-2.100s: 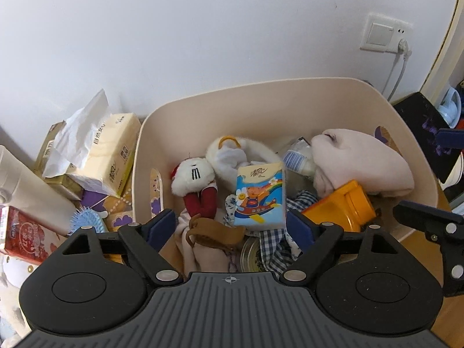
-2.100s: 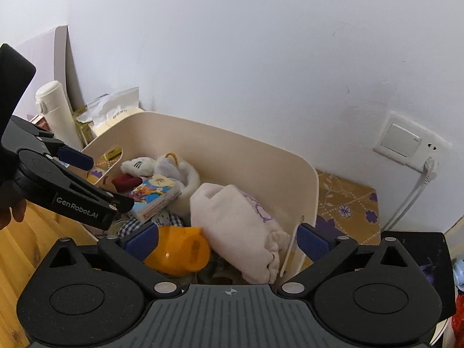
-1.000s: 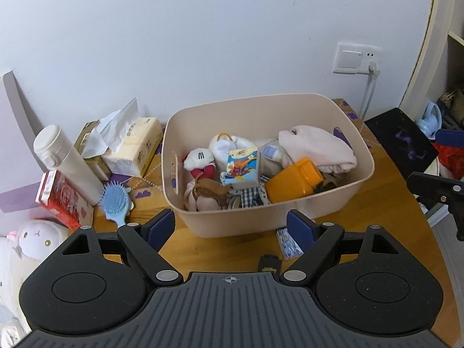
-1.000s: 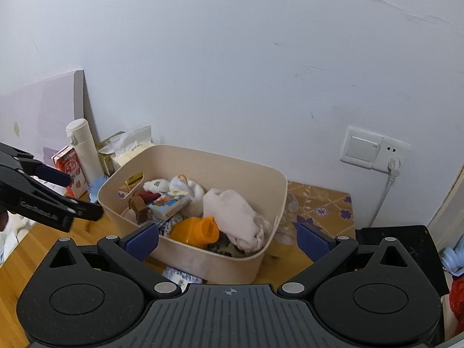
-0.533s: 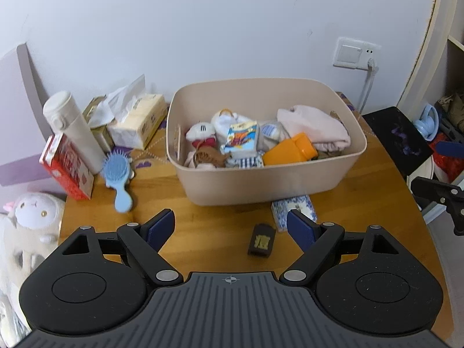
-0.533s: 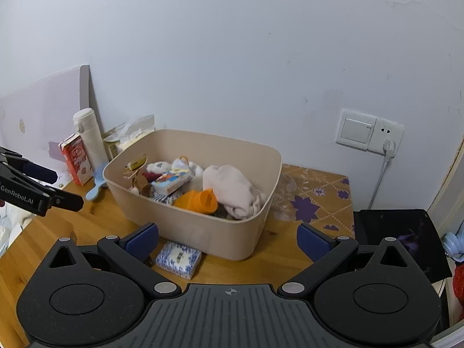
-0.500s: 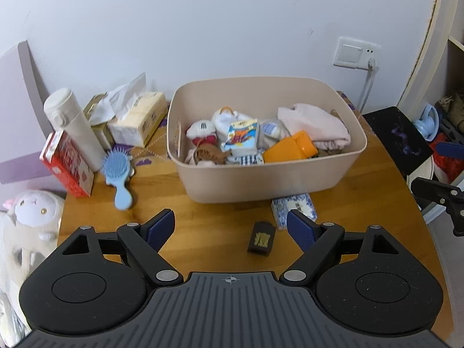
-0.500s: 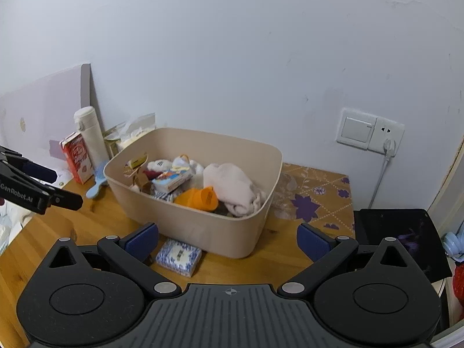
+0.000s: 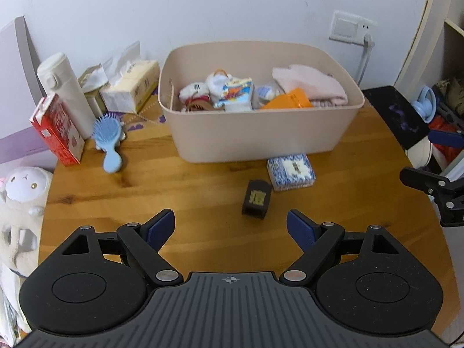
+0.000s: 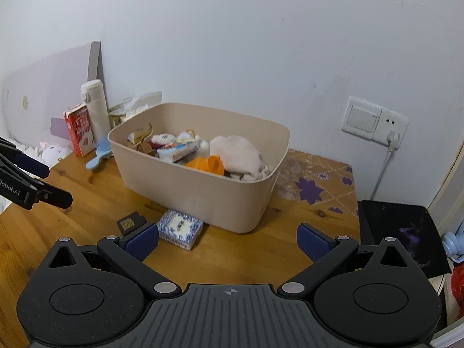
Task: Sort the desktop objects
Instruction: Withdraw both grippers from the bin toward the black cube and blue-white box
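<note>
A beige bin (image 9: 261, 142) (image 10: 203, 194) stands on the wooden table, holding plush toys, a colourful tissue pack (image 9: 236, 94), an orange cup (image 9: 287, 103) and a pink cloth (image 9: 310, 85). In front of it lie a blue-and-white tissue pack (image 9: 291, 171) (image 10: 180, 228) and a small dark box (image 9: 256, 198) (image 10: 130, 221). My left gripper (image 9: 230, 229) is open and empty, above the table just short of the dark box. My right gripper (image 10: 227, 243) is open and empty, to the bin's right front.
Left of the bin stand a blue hairbrush (image 9: 107, 139), a red carton (image 9: 58, 130), a white flask (image 9: 65, 92) and tissue boxes (image 9: 130, 90). A plush sheep (image 9: 20, 197) sits at the table's left edge. A black pad (image 10: 403, 232) lies at right, below a wall socket (image 10: 374, 121).
Both grippers have pulled back and up from the bin, leaving the colourful tissue pack inside. The table in front, with the small box and blue-white pack, has come into view.
</note>
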A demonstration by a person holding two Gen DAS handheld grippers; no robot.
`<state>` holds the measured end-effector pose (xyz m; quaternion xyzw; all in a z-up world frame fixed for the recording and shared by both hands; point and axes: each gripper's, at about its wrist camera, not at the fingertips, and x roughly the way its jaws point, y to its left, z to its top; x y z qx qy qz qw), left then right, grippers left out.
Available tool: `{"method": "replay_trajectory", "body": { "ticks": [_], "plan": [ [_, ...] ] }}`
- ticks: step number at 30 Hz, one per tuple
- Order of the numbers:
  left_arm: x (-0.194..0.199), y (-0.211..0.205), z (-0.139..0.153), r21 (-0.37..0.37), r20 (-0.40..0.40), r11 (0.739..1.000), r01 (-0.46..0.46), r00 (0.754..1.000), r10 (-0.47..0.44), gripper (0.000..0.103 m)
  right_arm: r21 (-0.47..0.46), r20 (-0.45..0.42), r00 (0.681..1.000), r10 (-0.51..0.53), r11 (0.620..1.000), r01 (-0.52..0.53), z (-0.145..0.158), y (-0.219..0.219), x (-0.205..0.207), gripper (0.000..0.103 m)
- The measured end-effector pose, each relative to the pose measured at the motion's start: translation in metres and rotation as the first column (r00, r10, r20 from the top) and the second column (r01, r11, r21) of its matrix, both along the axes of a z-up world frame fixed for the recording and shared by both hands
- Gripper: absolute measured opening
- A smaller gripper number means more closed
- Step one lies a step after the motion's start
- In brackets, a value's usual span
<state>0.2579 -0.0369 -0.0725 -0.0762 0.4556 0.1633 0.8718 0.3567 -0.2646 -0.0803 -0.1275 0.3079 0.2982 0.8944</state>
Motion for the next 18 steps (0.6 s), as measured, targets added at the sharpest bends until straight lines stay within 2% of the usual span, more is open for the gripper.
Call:
{"method": "replay_trajectory", "body": {
  "ticks": [9,18],
  "plan": [
    [0.003,-0.007,-0.038,-0.040,-0.042,0.999,0.027,0.999,-0.028,0.086,-0.011,-0.047,0.999,0.016,1.000,-0.016,-0.031,0.004,0.001,0.103],
    [0.020,-0.005,-0.071,-0.043,-0.051,0.998,0.044,0.998,-0.046,0.086,-0.051,-0.089,0.996,0.020,0.998,-0.024,-0.064,0.016,0.012,0.103]
  ]
}}
